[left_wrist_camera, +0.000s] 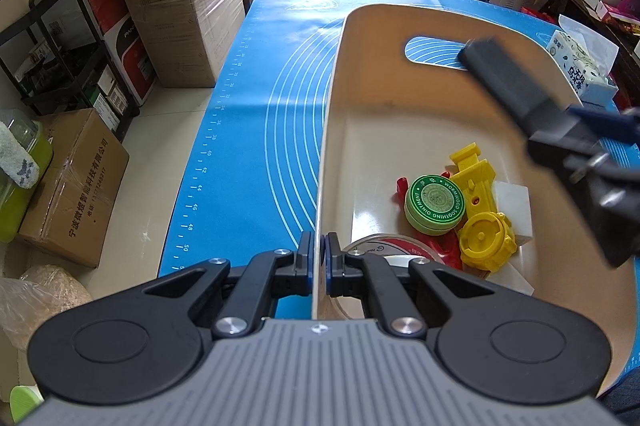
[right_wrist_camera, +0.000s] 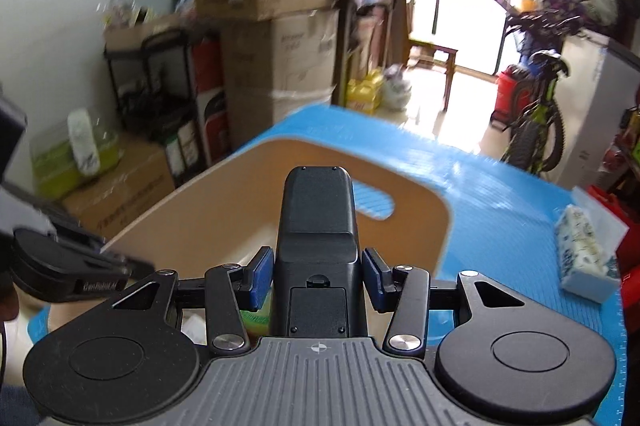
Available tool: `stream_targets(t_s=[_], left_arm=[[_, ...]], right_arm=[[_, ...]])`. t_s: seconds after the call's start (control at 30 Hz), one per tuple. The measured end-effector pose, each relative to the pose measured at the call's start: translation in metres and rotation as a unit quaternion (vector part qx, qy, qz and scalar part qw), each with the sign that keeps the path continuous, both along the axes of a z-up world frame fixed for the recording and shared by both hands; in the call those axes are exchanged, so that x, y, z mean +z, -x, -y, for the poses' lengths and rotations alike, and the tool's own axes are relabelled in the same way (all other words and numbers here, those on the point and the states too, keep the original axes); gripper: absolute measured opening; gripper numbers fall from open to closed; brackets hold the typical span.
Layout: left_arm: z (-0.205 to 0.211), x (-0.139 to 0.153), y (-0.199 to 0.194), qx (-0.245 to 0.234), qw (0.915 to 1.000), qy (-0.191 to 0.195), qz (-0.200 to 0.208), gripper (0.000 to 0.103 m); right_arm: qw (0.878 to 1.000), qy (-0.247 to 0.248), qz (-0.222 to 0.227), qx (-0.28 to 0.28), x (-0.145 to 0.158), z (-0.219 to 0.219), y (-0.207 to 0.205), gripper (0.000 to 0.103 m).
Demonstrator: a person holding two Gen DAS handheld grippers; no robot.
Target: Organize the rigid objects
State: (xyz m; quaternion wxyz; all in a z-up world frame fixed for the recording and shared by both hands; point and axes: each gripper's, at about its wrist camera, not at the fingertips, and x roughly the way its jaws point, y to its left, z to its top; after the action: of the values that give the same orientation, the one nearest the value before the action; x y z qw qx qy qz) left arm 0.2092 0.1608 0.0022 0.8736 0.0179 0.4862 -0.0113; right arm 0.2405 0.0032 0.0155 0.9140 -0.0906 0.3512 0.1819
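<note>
Left gripper (left_wrist_camera: 319,258) is pinching the bin (left_wrist_camera: 336,73) wall at its near left rim, jaws nearly closed. Right gripper (right_wrist_camera: 318,276) is clamping a black remote (right_wrist_camera: 318,226), partly open, above the bin. Keep the bin steadied; lower over bare floor beyond the tin (left_wrist_camera: 435,203).

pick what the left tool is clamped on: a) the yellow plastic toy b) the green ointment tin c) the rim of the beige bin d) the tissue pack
c: the left tool is shut on the thin side wall of the beige bin, while the green ointment tin and yellow plastic toy lie loose inside the bin and the tissue pack sits apart on the blue mat.
</note>
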Motion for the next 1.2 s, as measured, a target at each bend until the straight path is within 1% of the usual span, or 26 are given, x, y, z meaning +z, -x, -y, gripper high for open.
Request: stream_targets(t_s=[0.17, 0.33, 0.43, 0.5, 0.53, 0.6, 0.67, 0.7, 0.73, 0.8, 0.87, 0.93, 1.03, 1.07, 1.13, 1.2], left_arm=[[0.000, 0.000, 0.000, 0.000, 1.0000, 0.000, 0.000, 0.007], [-0.001, 0.000, 0.000, -0.001, 1.0000, 0.000, 0.001, 0.007], [-0.001, 0.000, -0.001, -0.002, 1.0000, 0.001, 0.000, 0.007], [0.000, 0.000, -0.001, -0.001, 1.0000, -0.002, 0.000, 0.007], [0.000, 0.000, 0.000, 0.001, 1.0000, -0.002, 0.000, 0.007], [0.001, 0.002, 0.000, 0.003, 1.0000, -0.003, 0.001, 0.007], [0.002, 0.007, 0.001, 0.003, 0.9999, -0.008, 0.007, 0.008], [0.004, 0.010, 0.002, 0.003, 0.9999, -0.011, 0.011, 0.009], [0.005, 0.012, 0.004, 0.004, 0.9998, -0.011, 0.014, 0.012], [0.008, 0.018, 0.006, 0.007, 0.9997, -0.010, 0.019, 0.019], [0.012, 0.025, 0.009, 0.014, 0.9993, -0.016, 0.029, 0.056], [0.017, 0.033, 0.012, 0.021, 0.9987, -0.018, 0.043, 0.069], [0.024, 0.050, 0.018, 0.018, 0.9981, 0.005, 0.059, 0.071], [0.029, 0.055, 0.022, 0.015, 0.9978, 0.004, 0.064, 0.073], [0.040, 0.064, 0.028, 0.011, 0.9973, -0.012, 0.072, 0.073], [0.048, 0.073, 0.036, 0.013, 0.9970, -0.019, 0.075, 0.073]], right_arm=[[0.998, 0.044, -0.038, 0.013, -0.019, -0.020, -0.005, 0.053], [0.994, 0.079, -0.078, 0.012, -0.040, -0.032, -0.011, 0.053], [0.991, 0.090, -0.095, 0.013, -0.047, -0.031, -0.011, 0.053], [0.992, 0.082, -0.097, 0.012, -0.046, -0.030, -0.011, 0.053], [0.992, 0.080, -0.099, 0.010, -0.045, -0.030, -0.010, 0.057], [0.993, 0.066, -0.093, 0.009, -0.039, -0.025, -0.007, 0.061], [0.995, 0.053, -0.083, 0.004, -0.031, -0.020, -0.002, 0.070], [0.996, 0.047, -0.078, 0.001, -0.025, -0.019, -0.001, 0.072], [0.997, 0.039, -0.072, -0.003, -0.020, -0.015, 0.002, 0.075], [0.998, 0.026, -0.064, -0.010, -0.008, -0.007, 0.008, 0.078], [0.998, 0.019, -0.055, -0.018, 0.003, 0.001, 0.015, 0.083], [0.999, 0.015, -0.042, -0.027, 0.015, 0.010, 0.024, 0.087], [0.999, 0.007, -0.027, -0.039, 0.033, 0.026, 0.037, 0.095], [0.999, 0.004, -0.023, -0.043, 0.039, 0.032, 0.041, 0.096], [0.999, 0.000, -0.016, -0.052, 0.048, 0.044, 0.051, 0.096], [0.998, -0.006, -0.015, -0.060, 0.056, 0.053, 0.059, 0.096]])
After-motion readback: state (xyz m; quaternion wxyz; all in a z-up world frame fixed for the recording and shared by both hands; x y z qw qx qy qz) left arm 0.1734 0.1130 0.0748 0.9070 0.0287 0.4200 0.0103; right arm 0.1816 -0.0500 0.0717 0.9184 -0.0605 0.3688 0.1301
